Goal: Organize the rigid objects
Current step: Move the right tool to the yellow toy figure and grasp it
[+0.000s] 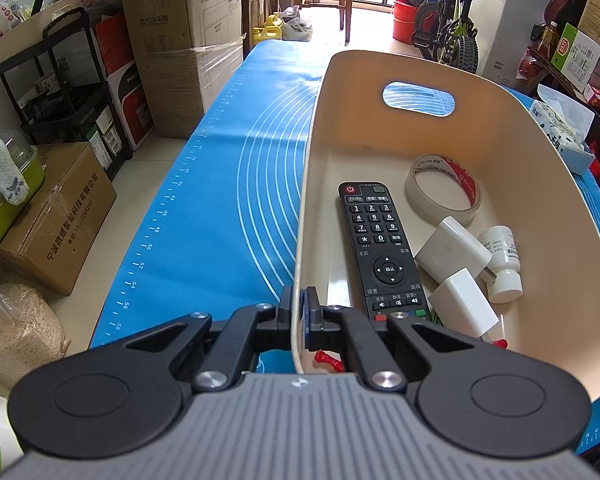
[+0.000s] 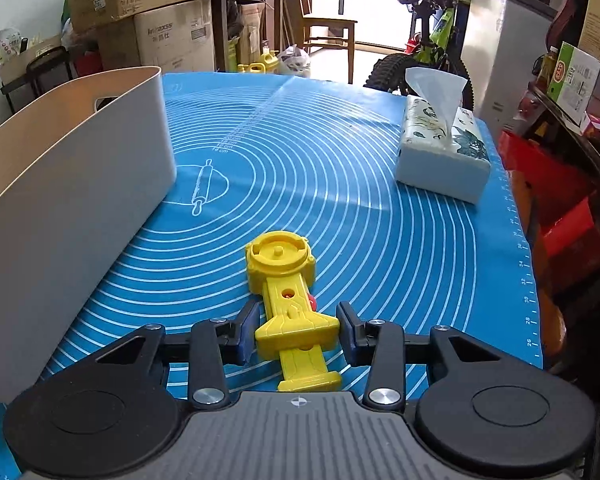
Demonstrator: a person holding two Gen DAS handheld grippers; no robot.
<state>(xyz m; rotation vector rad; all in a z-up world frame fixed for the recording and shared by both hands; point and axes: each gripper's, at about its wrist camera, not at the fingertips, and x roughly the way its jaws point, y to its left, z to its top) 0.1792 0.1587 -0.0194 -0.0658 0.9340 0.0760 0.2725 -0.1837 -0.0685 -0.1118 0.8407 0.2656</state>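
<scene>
My left gripper is shut on the near wall of the beige bin, one finger inside and one outside. In the bin lie a black remote, a tape roll, two white chargers, a small white bottle and a red pin. In the right wrist view the bin stands at the left. A yellow plastic toy lies on the blue mat. My right gripper is open, its fingers on either side of the toy's handle, left pad close to it.
A tissue pack sits on the mat at the far right. Cardboard boxes and a black cart stand left of the table. A bicycle and a chair stand beyond its far end. Red items crowd the right edge.
</scene>
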